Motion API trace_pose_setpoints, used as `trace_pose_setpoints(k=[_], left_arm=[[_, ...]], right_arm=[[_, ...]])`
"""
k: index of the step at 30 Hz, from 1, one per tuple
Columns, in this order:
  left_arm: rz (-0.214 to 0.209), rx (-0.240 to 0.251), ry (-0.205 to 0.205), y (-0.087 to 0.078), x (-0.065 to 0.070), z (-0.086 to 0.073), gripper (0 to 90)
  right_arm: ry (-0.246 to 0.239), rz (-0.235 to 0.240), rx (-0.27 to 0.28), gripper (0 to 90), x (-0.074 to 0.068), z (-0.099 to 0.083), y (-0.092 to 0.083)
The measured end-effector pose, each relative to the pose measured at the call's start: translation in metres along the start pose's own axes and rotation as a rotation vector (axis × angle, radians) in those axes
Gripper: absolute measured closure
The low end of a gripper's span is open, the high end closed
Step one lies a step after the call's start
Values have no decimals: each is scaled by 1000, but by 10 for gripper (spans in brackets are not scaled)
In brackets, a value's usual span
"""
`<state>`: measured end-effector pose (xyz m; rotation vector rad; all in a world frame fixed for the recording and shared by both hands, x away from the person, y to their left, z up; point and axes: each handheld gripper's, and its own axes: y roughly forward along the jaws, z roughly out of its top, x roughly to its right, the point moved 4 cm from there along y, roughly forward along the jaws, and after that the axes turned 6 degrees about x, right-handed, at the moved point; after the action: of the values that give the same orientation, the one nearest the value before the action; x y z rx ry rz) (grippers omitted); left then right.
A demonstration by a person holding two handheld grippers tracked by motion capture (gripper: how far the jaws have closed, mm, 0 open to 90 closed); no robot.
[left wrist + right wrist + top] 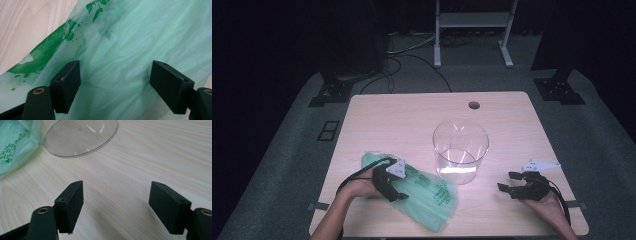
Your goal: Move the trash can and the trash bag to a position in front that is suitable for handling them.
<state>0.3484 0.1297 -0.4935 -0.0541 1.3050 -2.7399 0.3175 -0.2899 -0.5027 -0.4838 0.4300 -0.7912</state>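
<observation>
A thin green plastic bag [428, 194] with darker green print lies flat on the wooden table [407, 112], at the front left. My left gripper [398, 194] hovers low over the bag's middle. In the left gripper view the bag [130, 45] spreads beneath the left gripper [115, 85], whose jaws stand apart without pinching the film. To the right of the bag stands a clear round glass container [460, 150], upright. My right gripper [508, 182] rests open near the front right, over bare wood [140, 157], nothing between its jaws [116, 205]. The container's base [80, 137] and the bag's edge [12, 147] lie beyond it.
A small round cable hole [473, 105] sits near the table's far edge. Behind the table are a white metal stand [472, 30], dark equipment bases and cables on a grey floor. Bare wood stretches across the far half of the table.
</observation>
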Motion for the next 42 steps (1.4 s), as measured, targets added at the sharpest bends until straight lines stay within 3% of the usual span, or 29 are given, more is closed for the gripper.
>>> trace_pose_setpoints(k=[33,42], left_arm=[[16,28,-44,0,-5,6,782],[3,27,-50,0,-5,6,873]], right_arm=[[2,6,-9,273,-2,-3,2],[7,7,-11,274,-1,-3,2]])
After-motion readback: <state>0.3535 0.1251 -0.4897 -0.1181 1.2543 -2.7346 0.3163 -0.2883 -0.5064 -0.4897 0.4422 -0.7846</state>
